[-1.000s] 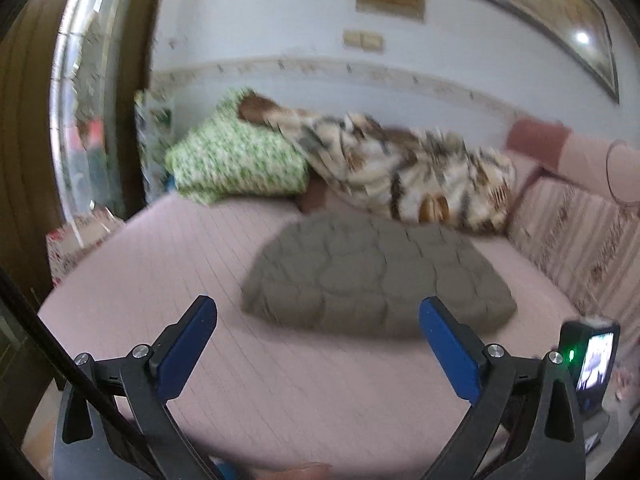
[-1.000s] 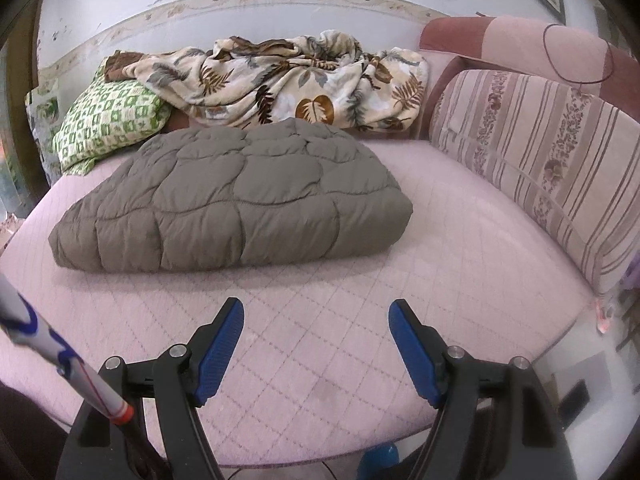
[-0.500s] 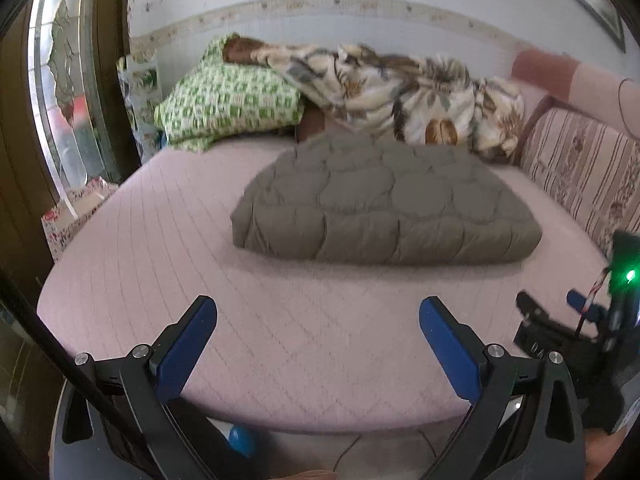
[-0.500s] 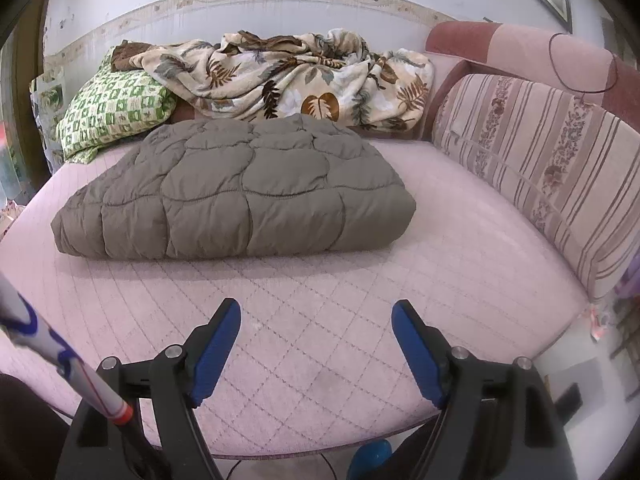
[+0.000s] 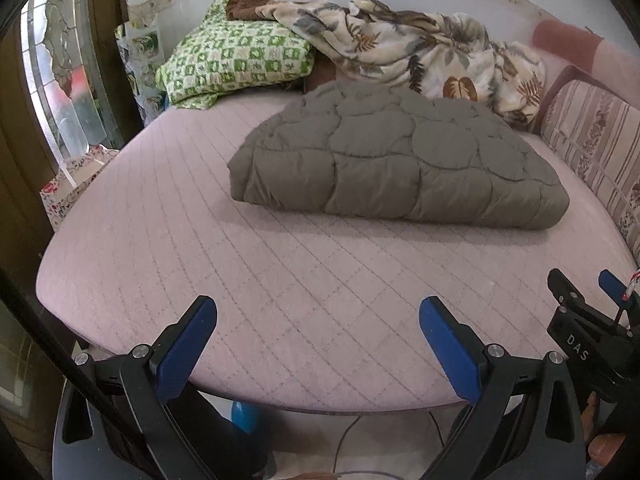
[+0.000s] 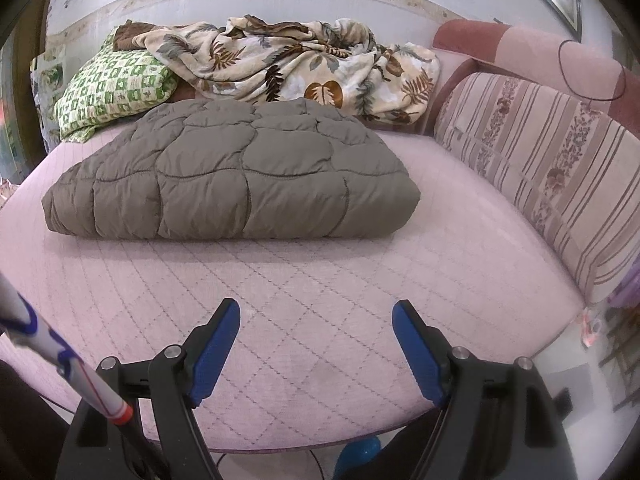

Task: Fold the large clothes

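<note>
Olive-grey quilted padded garment (image 5: 396,156), the thing to be folded, lies as a thick, roughly rectangular bundle on the pale pink quilted bed (image 5: 280,288), well apart from both claws. Left claw (image 5: 318,344): blue-padded jaws stand wide, nothing between them, held over the near edge of the bed. Right claw (image 6: 316,350): jaws likewise spread and empty, over the same near edge; its tip is also seen at the right margin of the left wrist view.

Handling, judged: the garment is taken to be soft, puffy and light for its bulk. It will likely compress under the pads and spring back, and its smooth shell may slip. A hold is best taken at the two near corners or along the stitched near edge, one claw per corner, with a deep bite so that all layers are caught. Dragging on the quilted bed cover may bunch the lower layers.

Outward: a green-and-white checked pillow (image 6: 112,88) and a crumpled cream blanket with a brown leaf print (image 6: 296,68) are piled behind the garment, the blanket just beside its far edge. A striped pink backrest cushion (image 6: 540,168) bounds the bed on the right.

Not determinable: the sleeves, collar and opening of the garment, how many layers are stacked, and whether its far edge touches the blanket. The underside is hidden. A blue object below the bed edge is cut off.
</note>
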A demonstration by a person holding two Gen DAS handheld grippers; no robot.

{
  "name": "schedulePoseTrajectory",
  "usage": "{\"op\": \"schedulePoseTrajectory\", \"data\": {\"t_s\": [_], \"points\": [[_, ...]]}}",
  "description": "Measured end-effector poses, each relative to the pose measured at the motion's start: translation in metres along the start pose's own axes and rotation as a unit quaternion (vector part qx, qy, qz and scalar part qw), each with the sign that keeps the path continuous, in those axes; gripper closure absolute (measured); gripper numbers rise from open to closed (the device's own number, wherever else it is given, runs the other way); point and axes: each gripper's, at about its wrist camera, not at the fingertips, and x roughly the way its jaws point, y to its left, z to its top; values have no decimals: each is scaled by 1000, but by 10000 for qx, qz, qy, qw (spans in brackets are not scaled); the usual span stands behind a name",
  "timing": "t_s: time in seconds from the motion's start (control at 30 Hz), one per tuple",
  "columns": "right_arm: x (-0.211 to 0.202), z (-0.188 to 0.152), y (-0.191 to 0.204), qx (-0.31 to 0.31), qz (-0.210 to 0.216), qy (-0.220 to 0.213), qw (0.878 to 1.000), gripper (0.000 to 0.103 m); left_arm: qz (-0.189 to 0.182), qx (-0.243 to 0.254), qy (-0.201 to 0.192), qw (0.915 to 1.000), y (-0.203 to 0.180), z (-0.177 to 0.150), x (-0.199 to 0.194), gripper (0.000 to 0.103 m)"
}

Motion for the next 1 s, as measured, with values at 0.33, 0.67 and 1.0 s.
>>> {"op": "schedulePoseTrajectory", "data": {"t_s": [0.33, 0.67, 1.0], "points": [[12, -3, -3, 51, -57, 134, 9999, 19, -125, 131, 169, 9997, -13, -4, 6, 2], [7, -2, -4, 101, -107, 64, 9999, 18, -99, 30, 230, 9997, -10, -4, 9, 2], [2, -1, 1, 23, -102, -9, 9999, 17, -120, -28, 244, 9996, -7, -3, 6, 2]]}}
